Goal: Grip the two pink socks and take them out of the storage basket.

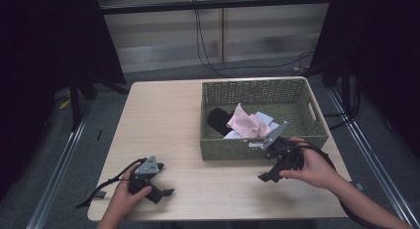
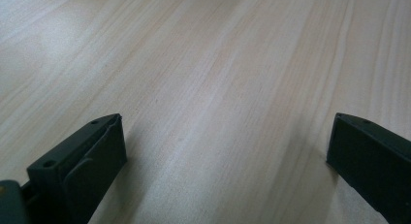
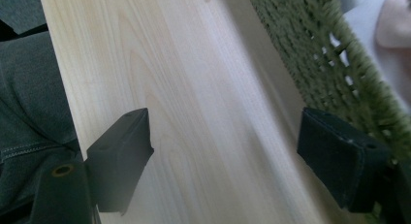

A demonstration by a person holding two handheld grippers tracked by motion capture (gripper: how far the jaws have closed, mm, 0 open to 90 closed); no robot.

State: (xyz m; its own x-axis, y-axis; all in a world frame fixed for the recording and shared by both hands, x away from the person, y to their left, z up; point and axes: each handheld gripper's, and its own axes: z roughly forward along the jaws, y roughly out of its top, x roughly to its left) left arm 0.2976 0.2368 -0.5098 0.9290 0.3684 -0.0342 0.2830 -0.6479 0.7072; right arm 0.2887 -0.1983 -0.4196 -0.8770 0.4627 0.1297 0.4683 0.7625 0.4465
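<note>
A green woven basket [image 1: 237, 149] stands on the right half of the wooden table [image 1: 163, 120]. In it lie a pink cloth [image 1: 247, 122], a black cloth [image 1: 218, 119] and a white cloth [image 1: 265, 118]. My right gripper [image 1: 265, 177] hangs just in front of the basket's near wall, open, with nothing between its jaws. In the right gripper view the gripper [image 3: 225, 132] looks down on bare table, with the basket [image 3: 329, 54] and pink cloth [image 3: 395, 20] at the right. My left gripper [image 1: 163, 194] rests low near the front left edge, and its own view shows the gripper [image 2: 225, 132] open over bare wood.
Dark stands and curtains flank the table on both sides. Cables run over the floor behind it. The table's front edge and the person's trouser leg [image 3: 24, 88] lie at the left of the right gripper view. Bare tabletop spreads left of the basket.
</note>
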